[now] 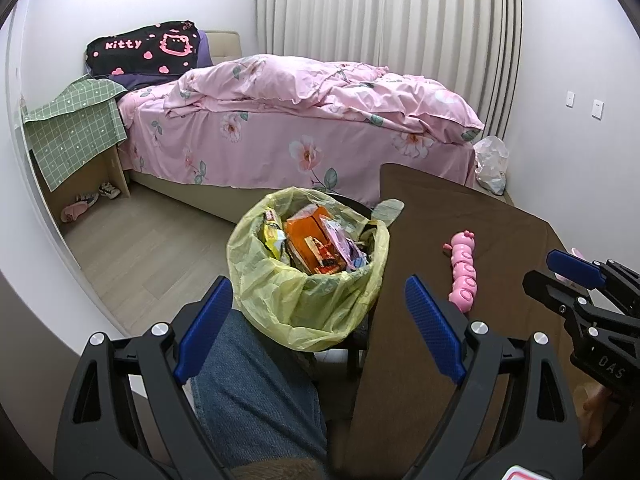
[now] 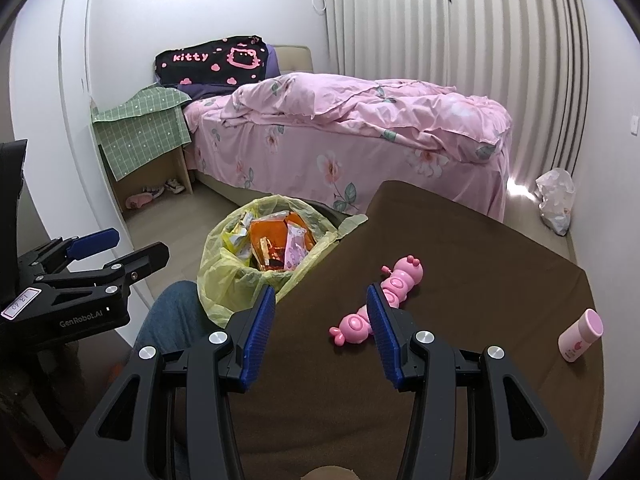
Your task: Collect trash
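Note:
A bin lined with a yellow bag [image 1: 304,296] [image 2: 224,276] stands beside the brown table [image 1: 460,360] [image 2: 480,264]; it holds orange and yellow wrappers [image 1: 312,240] [image 2: 272,244]. My left gripper [image 1: 320,320] is open and empty, just short of the bin's near rim; it also shows in the right wrist view [image 2: 124,248]. My right gripper [image 2: 322,320] is open and empty above the table, with a pink caterpillar toy [image 2: 380,300] [image 1: 462,272] just past its right finger. The right gripper also shows at the left wrist view's right edge [image 1: 560,276].
A small pink bottle [image 2: 580,334] lies on the table's right side. A bed with pink floral bedding [image 1: 304,120] [image 2: 352,132] is behind. A white plastic bag [image 1: 492,164] [image 2: 556,200] sits on the floor by the wall. My jeans-clad leg [image 1: 256,392] is below the bin.

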`<state>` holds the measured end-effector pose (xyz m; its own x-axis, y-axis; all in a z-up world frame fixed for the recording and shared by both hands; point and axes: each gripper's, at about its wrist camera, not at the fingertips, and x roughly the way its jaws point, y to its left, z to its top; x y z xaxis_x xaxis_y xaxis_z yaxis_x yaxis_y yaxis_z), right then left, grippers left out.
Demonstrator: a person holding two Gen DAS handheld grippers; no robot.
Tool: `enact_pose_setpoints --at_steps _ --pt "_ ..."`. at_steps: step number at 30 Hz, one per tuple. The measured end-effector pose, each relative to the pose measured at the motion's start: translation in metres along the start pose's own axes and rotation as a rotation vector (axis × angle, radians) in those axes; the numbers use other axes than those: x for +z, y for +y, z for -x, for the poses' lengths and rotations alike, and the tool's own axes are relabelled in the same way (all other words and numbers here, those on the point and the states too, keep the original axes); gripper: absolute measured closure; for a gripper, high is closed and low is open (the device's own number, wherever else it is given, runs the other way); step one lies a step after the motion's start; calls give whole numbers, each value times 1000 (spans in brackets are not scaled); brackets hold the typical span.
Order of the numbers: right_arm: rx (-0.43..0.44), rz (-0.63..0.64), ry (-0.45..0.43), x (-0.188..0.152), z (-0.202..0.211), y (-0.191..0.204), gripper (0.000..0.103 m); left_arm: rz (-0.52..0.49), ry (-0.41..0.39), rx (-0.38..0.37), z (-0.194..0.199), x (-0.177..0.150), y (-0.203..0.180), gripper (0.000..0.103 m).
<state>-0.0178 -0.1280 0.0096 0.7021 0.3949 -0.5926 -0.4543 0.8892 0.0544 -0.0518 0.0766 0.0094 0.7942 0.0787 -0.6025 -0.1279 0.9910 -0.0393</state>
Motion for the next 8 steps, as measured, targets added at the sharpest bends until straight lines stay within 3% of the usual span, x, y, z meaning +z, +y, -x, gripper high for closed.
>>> enact_pose_setpoints --at_steps 4,8 --pt "-16 -59 17 -11 1 -27 58 -14 67 -116 -14 -3 -14 19" --pt "-125 -171 66 -42 -5 -82 51 -181 211 -244 -46 -16 -68 19"
